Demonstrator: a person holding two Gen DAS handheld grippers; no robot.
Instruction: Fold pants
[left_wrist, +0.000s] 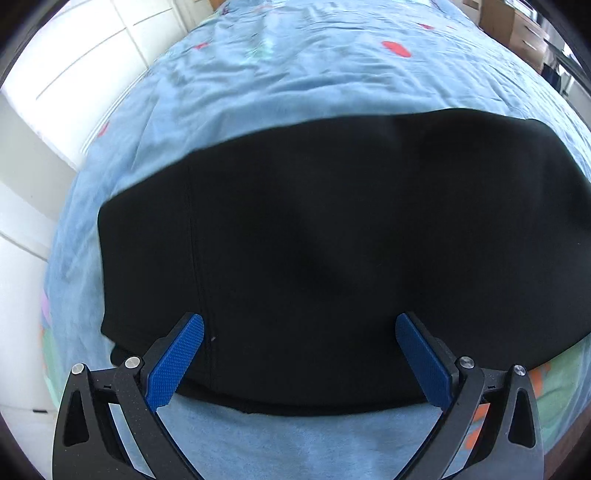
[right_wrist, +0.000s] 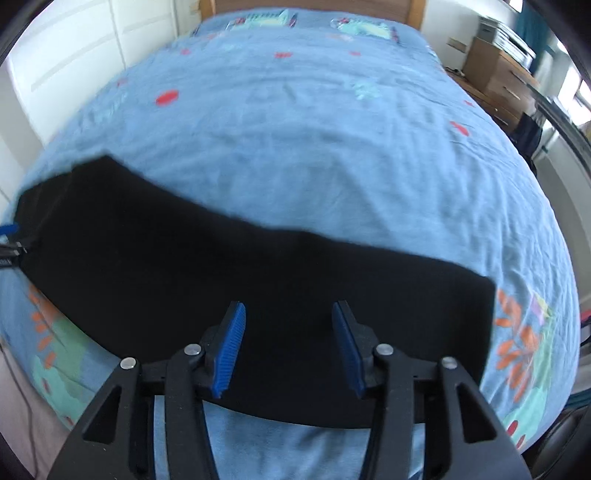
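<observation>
1. Blue-padded left tongs (left_wrist: 299, 363) nearest the lens in the left wrist view, spread wide over the near hem of the pants (left_wrist: 332, 258), nothing pinched between the pads.
2. Right tongs (right_wrist: 288, 347) likewise close to their own lens, parted about halfway, poised above the black cloth and gripping nothing.
3. Pants lay flat along the near edge of the bed (right_wrist: 314, 147), folded into a long dark band running left to right, one short end squared off toward the right side of the right wrist view.
4. Seam visible down the left part of the cloth in the left wrist view; surface otherwise smooth, few wrinkles to be made out in the black.
5. Judged as a pause between folds: lengthwise fold apparently done, cloth released, both tongs free above it.
6. Judged next: take hold of one short end, pinching both layers at its corners, then carry it across to meet the other end, keeping edges level.
7. Care called for in biting through all layers at once, lest the upper layer alone lift and the fold slide apart.
8. Blue bedspread (left_wrist: 295, 74) with red and orange print lay under and around the pants, rumpled in places.
9. White wardrobe doors (left_wrist: 74, 55) stood off to the left; wooden drawers (right_wrist: 506, 74) far right.
</observation>
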